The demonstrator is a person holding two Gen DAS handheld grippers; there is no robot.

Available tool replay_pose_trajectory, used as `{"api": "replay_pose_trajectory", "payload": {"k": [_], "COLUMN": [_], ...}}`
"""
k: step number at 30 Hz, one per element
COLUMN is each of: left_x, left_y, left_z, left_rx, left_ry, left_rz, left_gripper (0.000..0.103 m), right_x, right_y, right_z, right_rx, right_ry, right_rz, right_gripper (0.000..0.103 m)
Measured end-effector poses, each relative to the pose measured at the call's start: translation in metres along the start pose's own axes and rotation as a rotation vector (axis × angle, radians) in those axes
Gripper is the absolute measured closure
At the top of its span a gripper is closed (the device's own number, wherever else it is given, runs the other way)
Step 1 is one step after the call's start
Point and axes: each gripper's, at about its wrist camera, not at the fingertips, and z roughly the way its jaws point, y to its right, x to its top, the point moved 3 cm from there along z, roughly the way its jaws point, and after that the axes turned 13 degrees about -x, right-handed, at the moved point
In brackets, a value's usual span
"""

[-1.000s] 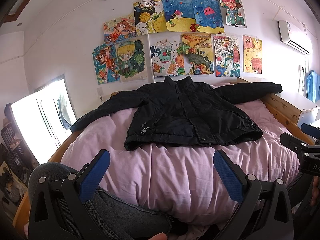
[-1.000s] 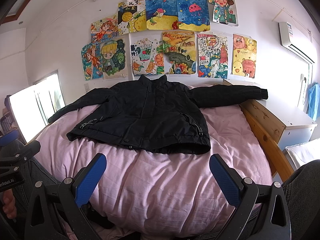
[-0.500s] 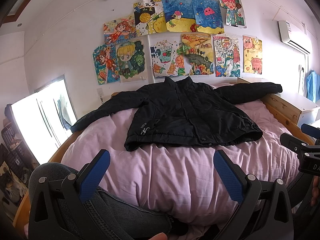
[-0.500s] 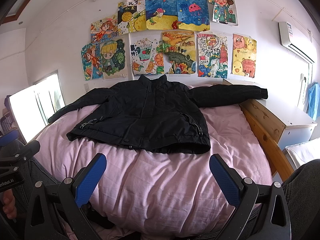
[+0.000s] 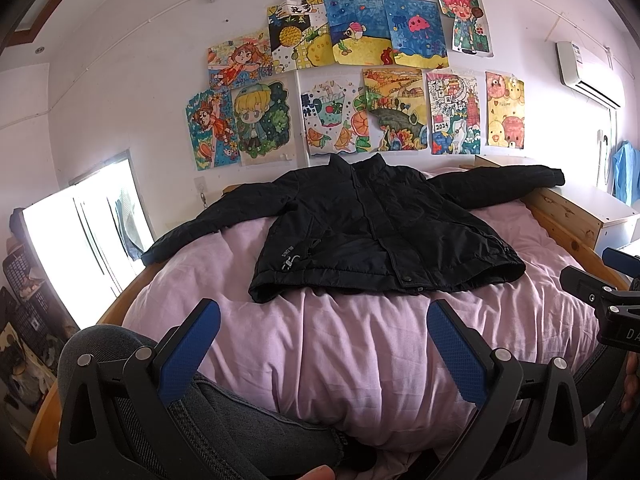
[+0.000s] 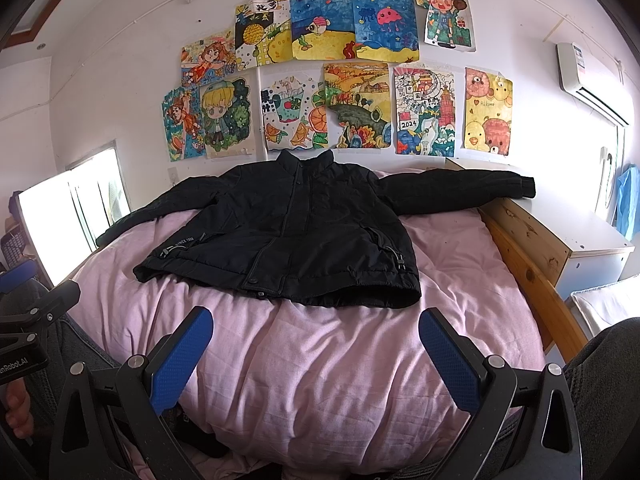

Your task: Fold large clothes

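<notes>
Wall of children's drawings point(image 5: 352, 80) behind bed with pink duvet point(image 5: 360, 340). Black jacket point(image 5: 372, 228) spread flat on duvet, front up, sleeves out. Left sleeve end drops over bed edge, cuff hidden; clearer in left view. Left tongs point(image 5: 323, 344) released, holding nothing; right tongs point(image 6: 316, 340) likewise, well short of hem. Small chest print unreadable.

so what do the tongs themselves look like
Both the left tongs and right tongs have black frames with triangular cut-outs and silver bolts. Each finger carries a blue pad with a fine diamond texture. No cables show.
</notes>
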Motion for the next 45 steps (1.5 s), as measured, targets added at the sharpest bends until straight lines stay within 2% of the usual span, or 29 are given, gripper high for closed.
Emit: {"api": "replay_pose_trajectory", "payload": {"k": [21,28,30,36,39,42,45], "left_x": [0.000,0.009,0.017,0.080,0.110,0.143,0.174], "left_y": [0.000,-0.014,-0.020,-0.040,-0.044,-0.042,-0.035], "left_z": [0.000,0.015,0.025,0.057,0.079,0.114,0.159], "left_rx": [0.002,-0.009,-0.020,-0.021,-0.048,-0.089,-0.123], "left_ry": [-0.002,-0.082,-0.109,-0.153,-0.173,-0.234,-0.298], "left_rz": [-0.003,-0.075,-0.096,-0.125,-0.132,-0.112,-0.076], "left_gripper": [0.001,0.001,0.001,0.002,0.002,0.001,0.002], "right_x": [0.000,0.002,0.014,0.056,0.085,0.113,0.154], "right_y": [0.000,0.004,0.011,0.040,0.058,0.079,0.117], "right_z": [0.000,0.003,0.008,0.031,0.052,0.074,0.104], "right_rx": [0.001,0.032,0.073,0.173,0.183,0.182,0.115], "right_ry": [0.000,-0.028,-0.048,-0.078,-0.101,-0.145,-0.171], "right_rz": [0.002,0.043,0.087,0.165,0.151,0.128,0.134], "right_gripper": [0.000,0.000,0.000,0.000,0.000,0.000,0.000]}}
